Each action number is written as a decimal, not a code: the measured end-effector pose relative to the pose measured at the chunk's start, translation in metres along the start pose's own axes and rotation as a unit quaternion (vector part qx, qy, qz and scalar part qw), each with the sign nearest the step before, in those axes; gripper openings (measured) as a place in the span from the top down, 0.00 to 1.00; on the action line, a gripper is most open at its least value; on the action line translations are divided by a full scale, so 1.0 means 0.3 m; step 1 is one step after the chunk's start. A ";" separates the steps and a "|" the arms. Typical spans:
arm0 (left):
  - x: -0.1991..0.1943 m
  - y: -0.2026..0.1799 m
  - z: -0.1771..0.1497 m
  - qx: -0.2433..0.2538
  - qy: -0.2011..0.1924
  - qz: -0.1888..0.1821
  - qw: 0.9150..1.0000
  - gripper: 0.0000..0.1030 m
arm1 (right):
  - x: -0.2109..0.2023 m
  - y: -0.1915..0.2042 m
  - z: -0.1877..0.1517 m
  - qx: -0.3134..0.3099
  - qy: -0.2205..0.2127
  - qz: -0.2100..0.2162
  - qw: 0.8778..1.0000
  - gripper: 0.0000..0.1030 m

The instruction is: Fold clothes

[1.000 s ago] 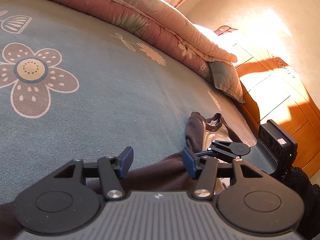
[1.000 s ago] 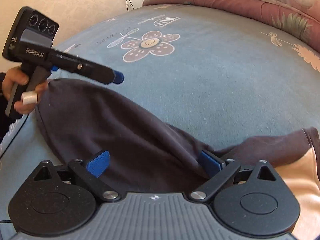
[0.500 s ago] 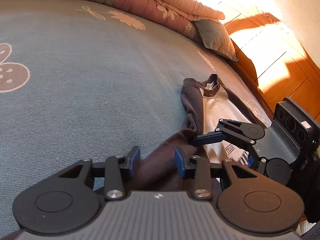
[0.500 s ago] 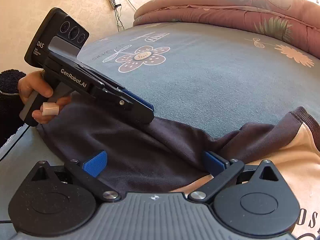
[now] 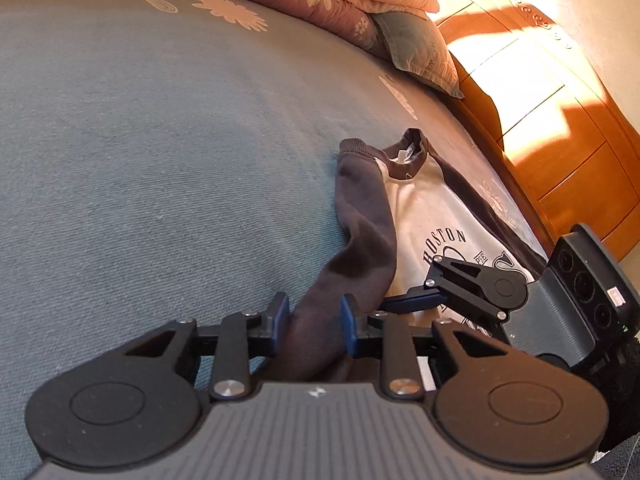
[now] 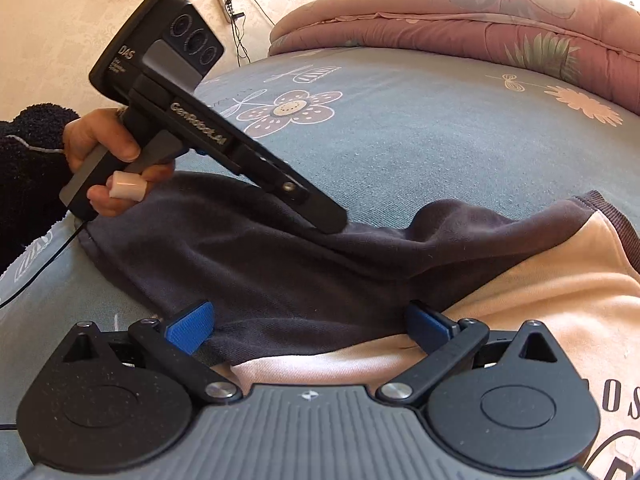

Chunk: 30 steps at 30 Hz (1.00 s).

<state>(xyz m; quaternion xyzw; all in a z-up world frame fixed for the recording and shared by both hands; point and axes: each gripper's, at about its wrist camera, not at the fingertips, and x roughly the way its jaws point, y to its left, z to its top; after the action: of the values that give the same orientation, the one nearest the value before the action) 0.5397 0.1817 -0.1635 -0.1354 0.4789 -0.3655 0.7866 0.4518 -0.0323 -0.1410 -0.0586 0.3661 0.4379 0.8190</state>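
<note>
Shirt [image 5: 432,208]: cream front, dark sleeves, flat on the bed [image 5: 160,160] near its edge beside the wooden cabinet [image 5: 580,152].
Sleeve [image 5: 360,240]: bunched, lying across toward the shirt's front.
Left gripper [image 5: 312,320]: fingers narrow, the sleeve between them; whether they pinch it I cannot tell.
Right gripper [image 6: 308,324]: fingers wide apart over the sleeve's lower edge.
Quilt [image 6: 480,20]: heaped along the bed's far edge.

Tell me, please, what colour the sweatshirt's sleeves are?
Dark charcoal-brown sleeve against a cream body; clearest in the left wrist view.
</note>
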 end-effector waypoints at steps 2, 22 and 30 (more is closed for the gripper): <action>0.026 0.014 0.020 -0.016 0.004 -0.013 1.000 0.75 | -0.003 -0.008 -0.005 0.004 -0.006 0.004 1.000 0.00; 0.077 -0.121 0.039 0.127 -0.038 0.050 0.990 0.97 | -0.026 -0.046 -0.019 0.033 -0.038 0.032 0.998 0.00; 0.002 -0.079 0.169 0.089 -0.112 0.121 0.982 1.00 | -0.072 -0.034 0.012 0.064 -0.040 0.013 0.997 0.00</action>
<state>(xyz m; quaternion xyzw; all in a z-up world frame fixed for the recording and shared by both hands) 0.5726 0.1579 -0.1251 -0.0462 0.3666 -0.2913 0.8824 0.4538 -0.0517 -0.1267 0.0163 0.3606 0.4263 0.8294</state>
